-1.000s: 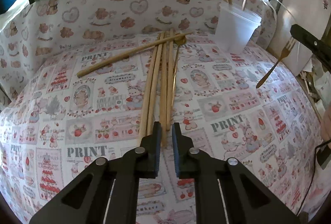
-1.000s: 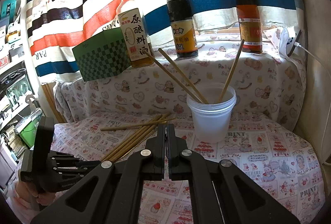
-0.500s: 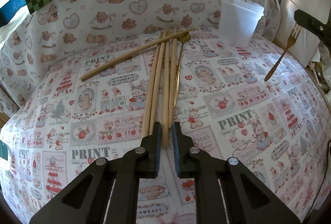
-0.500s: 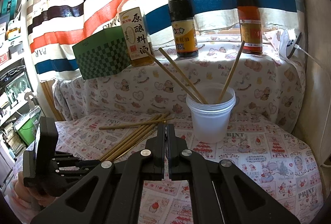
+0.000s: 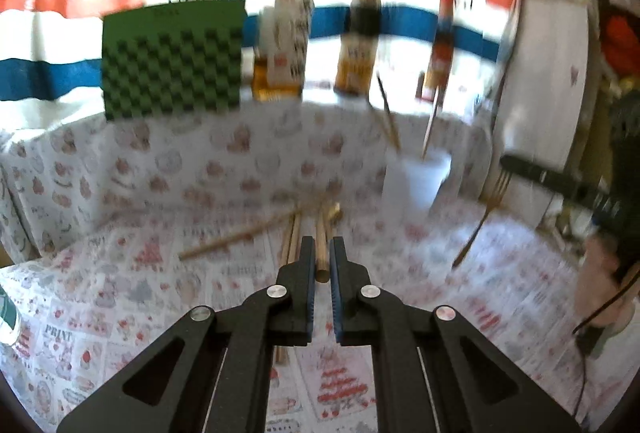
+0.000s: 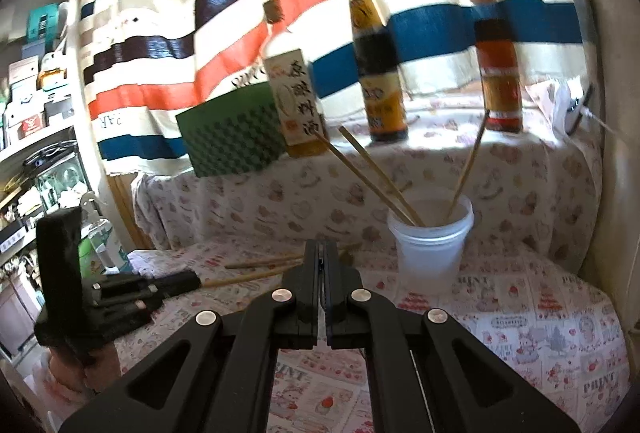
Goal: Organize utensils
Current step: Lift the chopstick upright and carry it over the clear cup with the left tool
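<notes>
the left tool (image 5: 322,253) pinches one chopstick (image 5: 321,257) above the counter (image 5: 400,273); the right tool (image 6: 322,253) grips a gold fork (image 5: 482,219) near the cup (image 6: 430,245).

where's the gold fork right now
In the left wrist view the gold fork hangs at right, gripped by the right claw, beside the white cup.

Left gripper (image 5: 322,253) now raised, one chopstick (image 5: 322,253) lifted between its closed jaws.
</notes>
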